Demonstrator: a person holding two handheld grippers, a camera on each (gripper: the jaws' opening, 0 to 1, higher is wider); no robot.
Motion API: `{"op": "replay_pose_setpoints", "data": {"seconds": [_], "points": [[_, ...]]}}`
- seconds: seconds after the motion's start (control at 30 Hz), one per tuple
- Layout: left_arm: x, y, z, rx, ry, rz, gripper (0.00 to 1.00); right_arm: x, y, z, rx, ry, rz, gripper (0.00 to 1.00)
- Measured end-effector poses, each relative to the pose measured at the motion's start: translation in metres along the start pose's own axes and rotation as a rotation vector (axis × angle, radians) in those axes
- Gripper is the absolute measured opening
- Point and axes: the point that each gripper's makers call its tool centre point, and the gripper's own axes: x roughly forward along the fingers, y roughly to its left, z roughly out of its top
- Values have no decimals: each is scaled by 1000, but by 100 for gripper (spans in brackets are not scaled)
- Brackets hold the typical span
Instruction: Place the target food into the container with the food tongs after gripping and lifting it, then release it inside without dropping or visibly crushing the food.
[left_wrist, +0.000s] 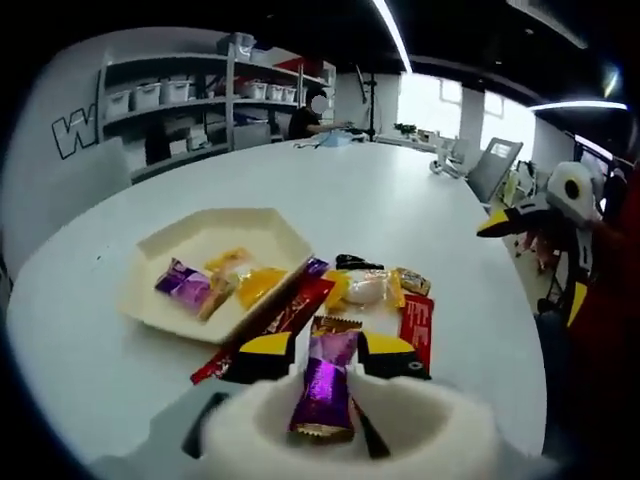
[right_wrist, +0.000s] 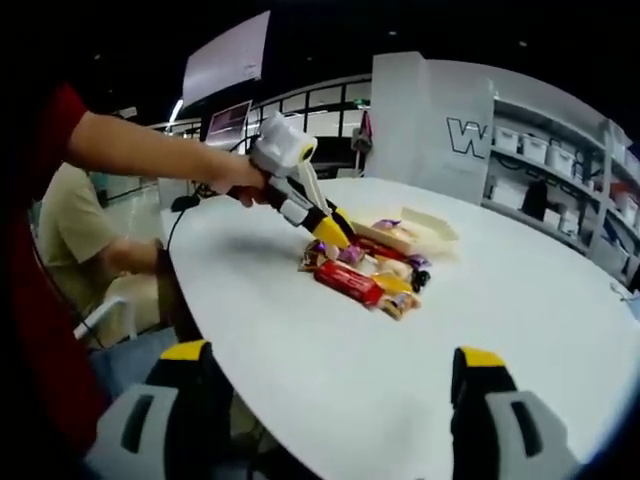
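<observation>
One purple foil-wrapped candy, judged light, crinkly and slippery, is being clamped between the left gripper tips just short of the container; the right gripper is being held apart.

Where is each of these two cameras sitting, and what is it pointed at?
Left gripper view: rides on the left gripper, looking along its jaws, which pinch a purple snack packet, toward the beige container and shelves beyond.
Right gripper view: rides on the right gripper, jaws apart, held back at the table's edge, facing the person's hand working the left gripper over the snack pile.
Shared: table, container, snack pile, left gripper.
</observation>
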Motion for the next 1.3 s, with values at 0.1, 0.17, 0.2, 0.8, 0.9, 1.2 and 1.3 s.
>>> {"op": "replay_pose_setpoints", "data": {"seconds": [0.1,0.17,0.2,0.8,0.9,1.2,1.3], "points": [[1,1,1,-4,7,6,23,1,-1,-2,2,3,0,99],[1,2,1,-11,6,9,23,1,-1,-2,6,5,-1,99],[1,2,1,-9,7,9,23,0,-1,-3,6,5,-1,99],[1,-1,7,-23,23,-8,25,-4,-2,-5,17,3,-6,99],[4,-1,5,5,30,4,28,-6,-5,-7,21,2,-13,99],[11,-1,6,-18,5,4,28,-10,-7,-8,31,-5,-21,99],[11,-1,6,-11,1,4,25,-9,-6,-6,34,-13,-13,99]]}}
